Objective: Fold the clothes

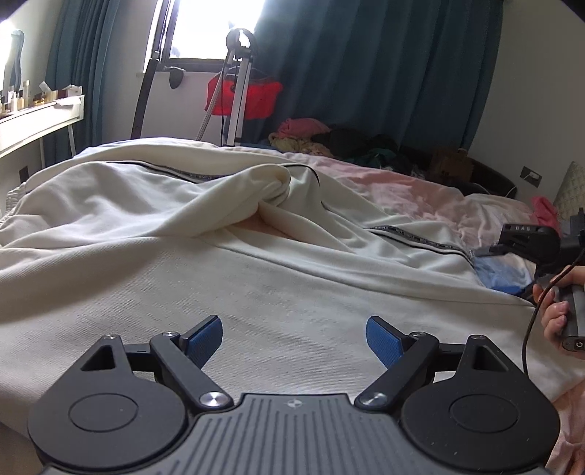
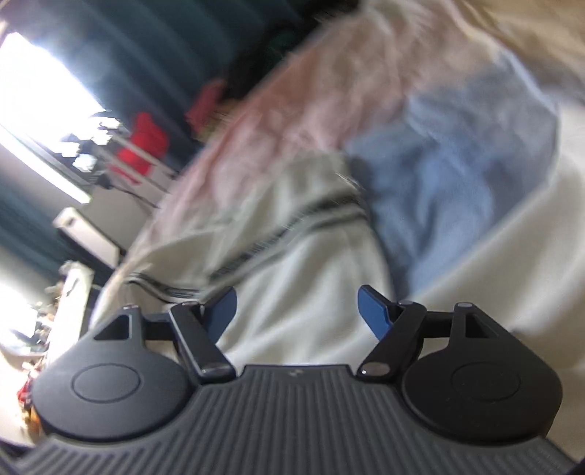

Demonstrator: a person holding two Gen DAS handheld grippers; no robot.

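A cream garment (image 1: 153, 204) w/ a dark printed side stripe (image 1: 413, 235) is spread across the bed, covering most of the near and left part of the left wrist view. It looks like trousers: a gathered elastic waistband (image 1: 12, 199) is seen at the far left edge. The fabric is bunched into a raised fold (image 1: 270, 186) near the middle, and a bit of pink is exposed in the gap just below that fold. The same garment (image 2: 292, 292) is seen in the right wrist view, heavily blurred, w/ the stripe (image 2: 278, 230) running diagonally across it.

The left gripper (image 1: 294, 338) is held just above the flat near part of the cloth, jaws spread wide, blue pads (image 1: 204, 334) apart, nothing between them. The right gripper (image 2: 296, 310) is likewise spread apart over the cream cloth, nothing pinched; whether cloth is touched cannot be told. In the left wrist view the right gripper's black body (image 1: 526, 237) is seen at the right edge, gripped by a hand (image 1: 555, 310), a cable hanging beside it.

Under the garment a pink bedsheet (image 1: 402, 190) is laid, and a blue cloth (image 1: 504, 274) lies just beside the stripe end. Farther back: a pile of mixed clothes (image 1: 329, 140), a red item (image 1: 245, 97) on a stand, teal curtains (image 1: 365, 65), a bright window (image 1: 212, 25), and a white shelf (image 1: 40, 117) w/ small bottles at left.
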